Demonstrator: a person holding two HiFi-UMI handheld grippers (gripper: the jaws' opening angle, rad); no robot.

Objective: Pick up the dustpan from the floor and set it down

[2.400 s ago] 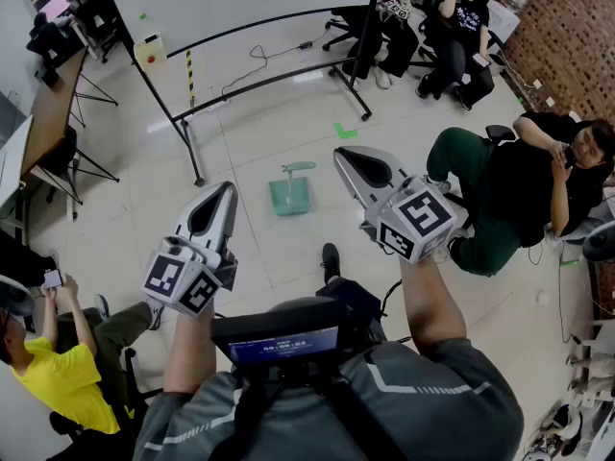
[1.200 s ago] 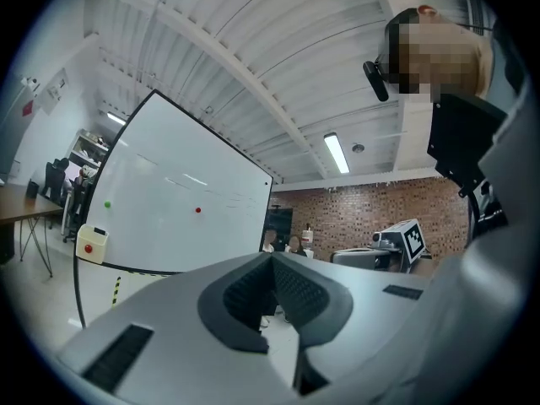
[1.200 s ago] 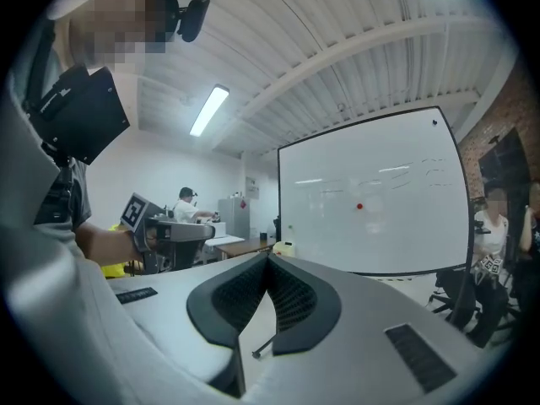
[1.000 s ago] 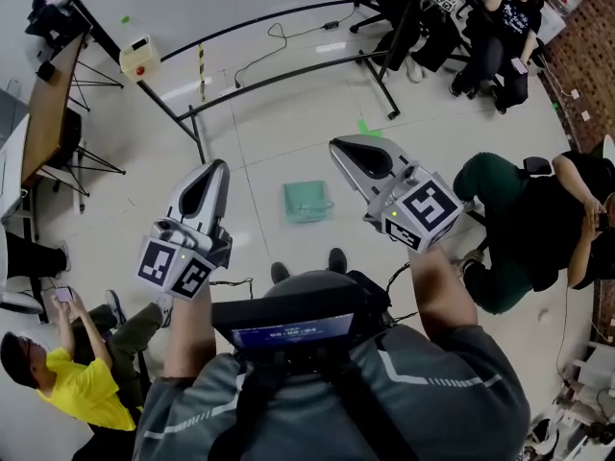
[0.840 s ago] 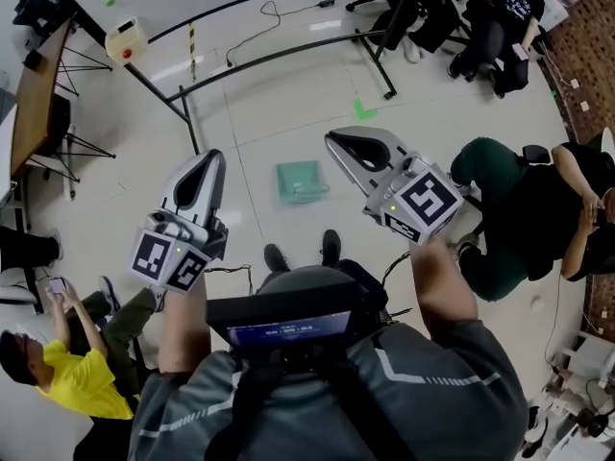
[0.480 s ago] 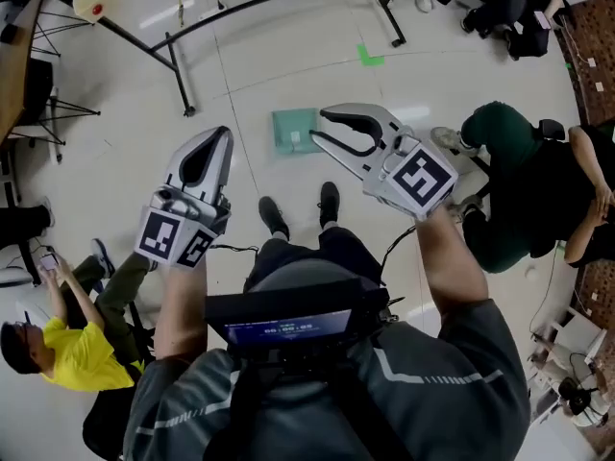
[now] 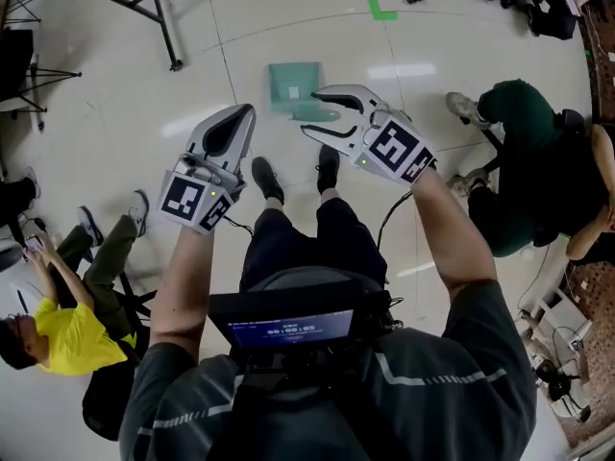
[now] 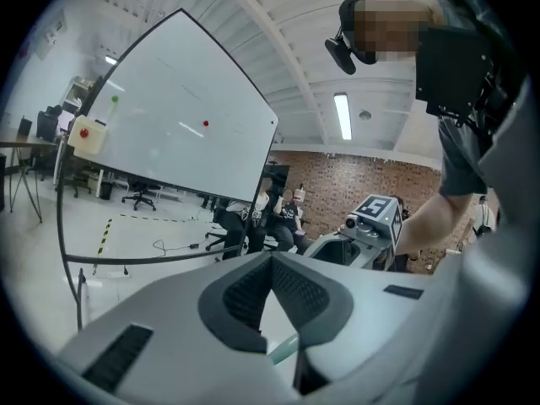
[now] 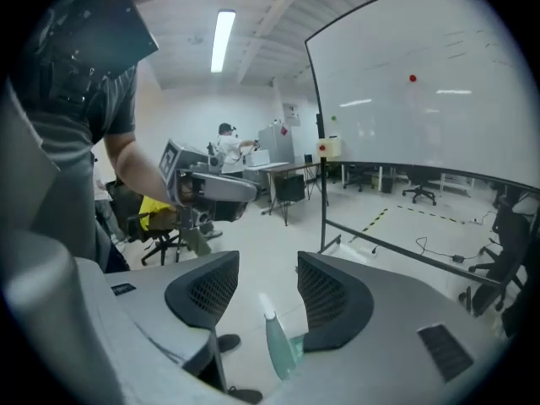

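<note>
The pale green dustpan (image 7: 293, 80) lies on the floor just ahead of the person's shoes, its handle (image 7: 318, 113) pointing back toward them. My right gripper (image 7: 311, 111) hovers low over that handle; its jaws have just been opening and stand wide apart. In the right gripper view the green handle (image 9: 277, 344) rises in the gap below the pads (image 9: 205, 289), and neither pad touches it. My left gripper (image 7: 246, 113) is beside it on the left, shut and holding nothing. A sliver of the handle (image 8: 283, 349) shows under the left gripper (image 8: 272, 264).
The whiteboard stand's black legs (image 7: 154, 12) cross the floor at the back left, by a green tape mark (image 7: 382, 9). A seated person in green trousers (image 7: 524, 123) is close on the right, another in a yellow shirt (image 7: 58, 339) on the left. The wearer's shoes (image 7: 265, 177) stand between the grippers.
Both grippers have sunk toward the floor as the person bent down. The right jaws went from shut to wide open and now frame the dustpan's handle. The left gripper stayed shut.
</note>
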